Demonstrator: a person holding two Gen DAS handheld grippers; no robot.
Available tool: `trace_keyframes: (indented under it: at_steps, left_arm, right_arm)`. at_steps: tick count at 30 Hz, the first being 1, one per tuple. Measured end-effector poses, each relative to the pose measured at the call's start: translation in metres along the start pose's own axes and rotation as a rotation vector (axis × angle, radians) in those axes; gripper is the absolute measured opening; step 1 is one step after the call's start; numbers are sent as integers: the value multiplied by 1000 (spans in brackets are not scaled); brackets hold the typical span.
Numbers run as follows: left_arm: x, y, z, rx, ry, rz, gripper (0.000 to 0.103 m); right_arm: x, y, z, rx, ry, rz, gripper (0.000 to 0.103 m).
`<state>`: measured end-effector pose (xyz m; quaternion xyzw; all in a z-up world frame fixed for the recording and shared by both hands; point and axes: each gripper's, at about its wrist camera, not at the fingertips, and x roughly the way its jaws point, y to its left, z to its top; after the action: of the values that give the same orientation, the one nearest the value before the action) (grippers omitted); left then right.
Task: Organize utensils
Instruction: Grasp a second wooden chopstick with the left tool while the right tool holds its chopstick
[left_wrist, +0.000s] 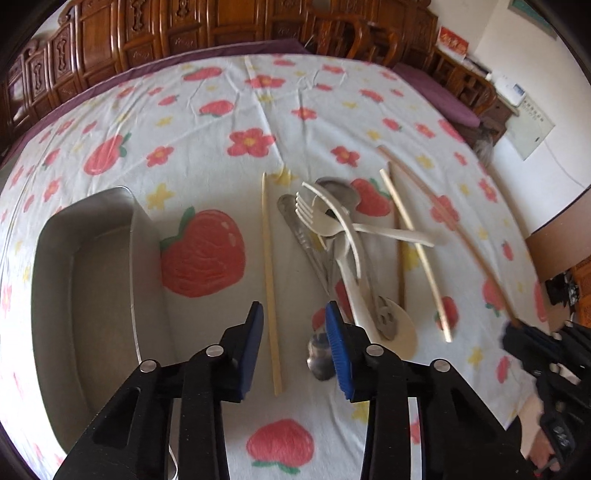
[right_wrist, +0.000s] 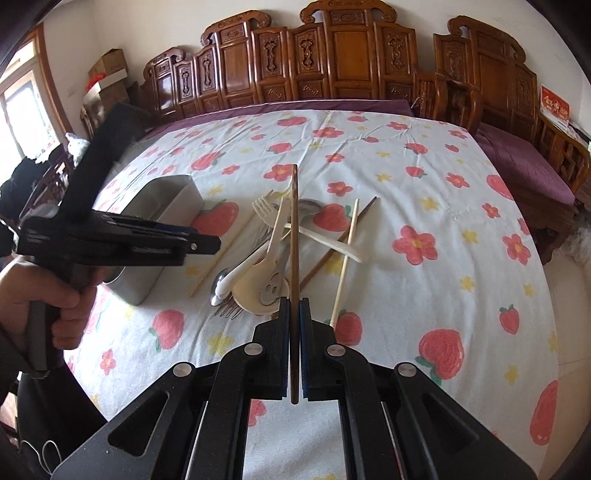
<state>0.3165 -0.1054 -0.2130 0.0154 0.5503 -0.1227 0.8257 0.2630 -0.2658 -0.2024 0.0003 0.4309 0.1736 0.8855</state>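
Left claw (left_wrist: 294, 332) half open, nothing gripped; right claw (right_wrist: 294, 314) clamped on brown chopstick (right_wrist: 294, 236); sorting barely begun.
Left view: jaws straddle a pale chopstick (left_wrist: 269, 280) without touching it; tin (left_wrist: 110, 280) alongside looks empty; pile (left_wrist: 332, 236) of forks and spoons lies unsorted, well clear of the cloth (left_wrist: 221, 110) edges. Right view: held stick points away over the pile, tip raised; tin sits left behind the left claw, which crowds that route; open cloth to the right.

A strawberry-print tablecloth (right_wrist: 424, 192) covers the table, bearing a metal tray (left_wrist: 92, 258), loose chopsticks (left_wrist: 271, 288) and piled cutlery (left_wrist: 332, 229).
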Motion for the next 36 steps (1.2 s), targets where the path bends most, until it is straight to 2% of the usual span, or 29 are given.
trace_keyframes:
  at_steps: [7,9,14,18,20,23,31,36]
  left_arm:
    - [20,-5,6,37,47,103,25]
    - [24,-7,7,41,62,114,20]
    - [34,-4,11,29,88,144,18]
    - [34,3,13,-4,82,128,17]
    - [34,2,13,8,85,118,5]
    - [33,-1,12,42,90,141,5]
    - [-2,9,3,20,19,126,4]
    - [-38,12,-7,26,-49,88,4]
  right_arm:
    - [-2,-7,1,26,-2,13,6]
    - [-3,-8,1,29,-4,13,6]
    - [-6,-9,2,39,-10,17,6]
    - [-6,-9,3,40,-9,21,6]
    - [-5,-8,3,38,-7,20,6]
    - [-5,-7,2,36,-5,20,6]
    - [-4,0,3,25,-9,23,6]
    - [-13,7,5,18,-39,11,6]
